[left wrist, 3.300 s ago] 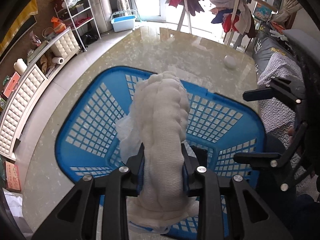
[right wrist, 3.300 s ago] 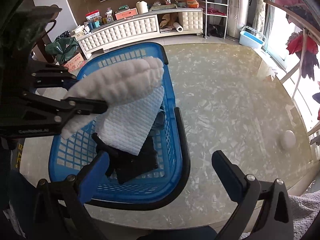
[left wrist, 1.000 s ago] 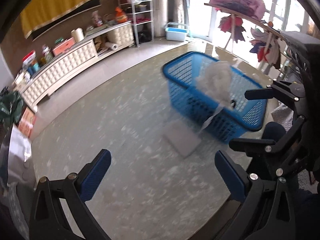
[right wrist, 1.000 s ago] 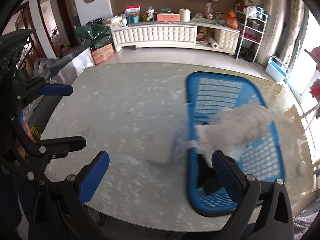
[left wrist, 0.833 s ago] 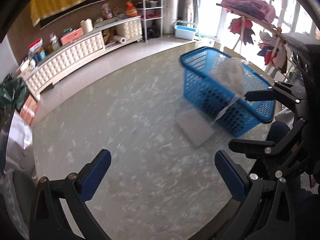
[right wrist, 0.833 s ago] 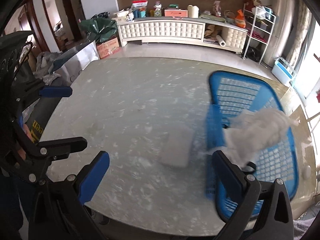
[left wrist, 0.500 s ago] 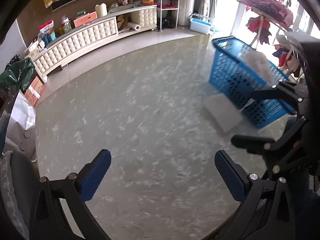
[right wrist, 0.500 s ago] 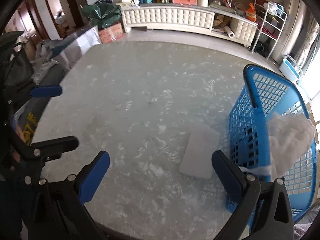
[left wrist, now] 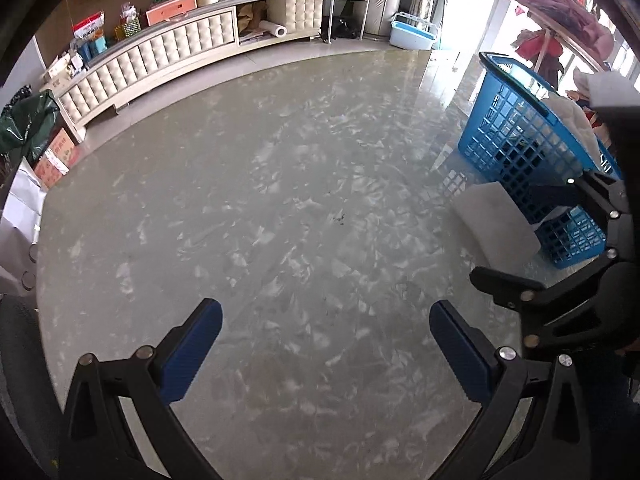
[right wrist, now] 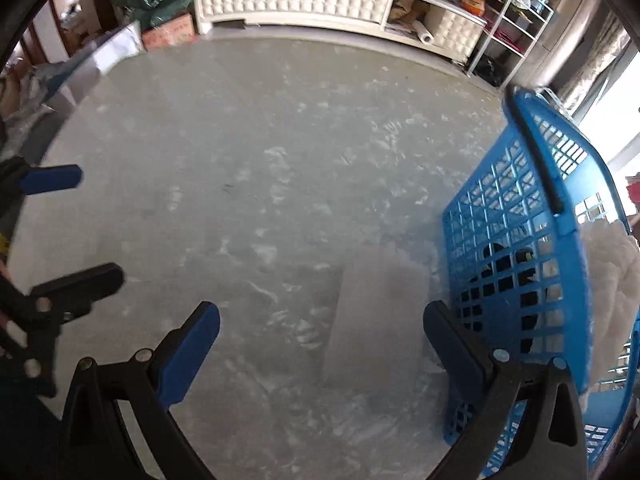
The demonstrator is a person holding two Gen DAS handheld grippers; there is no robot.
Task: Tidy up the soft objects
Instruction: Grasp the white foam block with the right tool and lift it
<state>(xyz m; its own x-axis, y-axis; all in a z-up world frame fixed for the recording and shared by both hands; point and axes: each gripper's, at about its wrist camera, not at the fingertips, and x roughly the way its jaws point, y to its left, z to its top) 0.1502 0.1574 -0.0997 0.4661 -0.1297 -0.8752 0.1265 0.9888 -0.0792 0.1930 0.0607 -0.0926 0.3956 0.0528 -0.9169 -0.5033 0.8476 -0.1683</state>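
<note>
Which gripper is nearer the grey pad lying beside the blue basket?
Right. The right gripper sits just short of the grey pad, which lies ahead between its open fingers. The left gripper is farther back, with the pad up to its right.

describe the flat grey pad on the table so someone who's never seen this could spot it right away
Start at the blue basket on the marbled table. On the tabletop beside the basket's near wall lies a flat, pale grey rectangular pad. It alone lies outside the basket; the fluffy white cloth and a dark item are inside.
</note>
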